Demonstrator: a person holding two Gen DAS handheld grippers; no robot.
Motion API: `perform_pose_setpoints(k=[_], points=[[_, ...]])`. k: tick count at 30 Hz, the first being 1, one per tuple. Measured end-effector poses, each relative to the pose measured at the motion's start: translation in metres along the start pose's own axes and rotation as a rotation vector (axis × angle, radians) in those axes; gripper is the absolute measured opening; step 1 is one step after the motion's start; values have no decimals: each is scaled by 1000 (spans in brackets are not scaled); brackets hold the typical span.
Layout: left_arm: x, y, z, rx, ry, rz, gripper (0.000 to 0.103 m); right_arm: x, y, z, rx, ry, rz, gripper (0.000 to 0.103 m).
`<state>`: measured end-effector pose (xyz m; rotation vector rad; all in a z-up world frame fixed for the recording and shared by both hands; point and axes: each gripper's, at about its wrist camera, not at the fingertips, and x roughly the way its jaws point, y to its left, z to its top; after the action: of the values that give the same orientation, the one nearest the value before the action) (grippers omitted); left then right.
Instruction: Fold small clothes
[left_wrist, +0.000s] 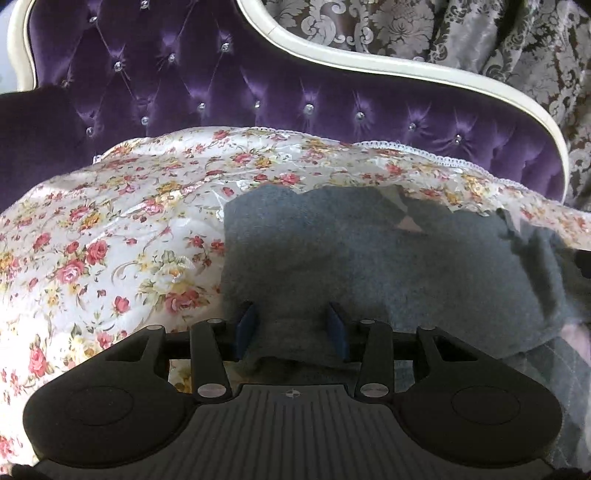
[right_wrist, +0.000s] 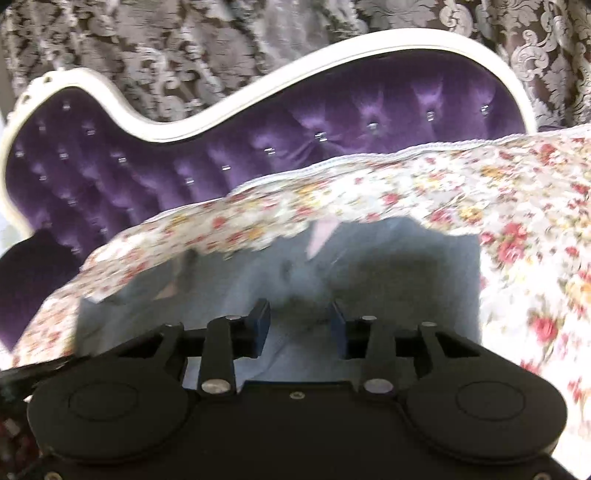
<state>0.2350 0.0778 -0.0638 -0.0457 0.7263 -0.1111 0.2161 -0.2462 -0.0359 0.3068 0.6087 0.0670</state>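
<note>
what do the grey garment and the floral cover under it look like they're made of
Grey garment: probably a soft knit or fleece; its surface looks matte and fuzzy, with no sheen.
Floral cover: likely a satin-like woven fabric; it shines in the light, bears printed roses and has a lace-like trim on its far edge.

Grey-blue fleecy garment (left_wrist: 388, 258), spread mostly flat on the floral bedspread (left_wrist: 129, 221), its near edge bunched
</note>
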Motion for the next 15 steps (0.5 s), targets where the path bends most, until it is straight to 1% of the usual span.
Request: perform_pose_setpoints(k=[2,3,7,8,9,10,11,12,13,15], points=[[1,3,-2,-8,-1,-12,41,10,-6,4,15,9,0,60],[1,4,-2,-9,-1,-17,41,14,-7,5,18,16,1,68],[2,3,-2,-15,4,-21,42,29,-2,6,-18,43,2,69],[2,3,-2,-17,4,-21,42,34,1,5,-28,57,9,67],[2,2,-1,-20,4,-20,42,39,2,5,-30,72,22,56],[2,2,-1,-21,4,-22,42,42,2,5,-26,86,31,21],[1,2,0,-20,3,-27,42,44,2,4,-15,101,37,15],[-1,3,2,-19,4,-34,42,41,2,4,-13,92,47,15],[-4,6,3,-26,1,-47,42,35,3,5,-20,74,49,15],[-13,13,8,-57,-25,-69,43,8,4,7,-36,2,25,15]])
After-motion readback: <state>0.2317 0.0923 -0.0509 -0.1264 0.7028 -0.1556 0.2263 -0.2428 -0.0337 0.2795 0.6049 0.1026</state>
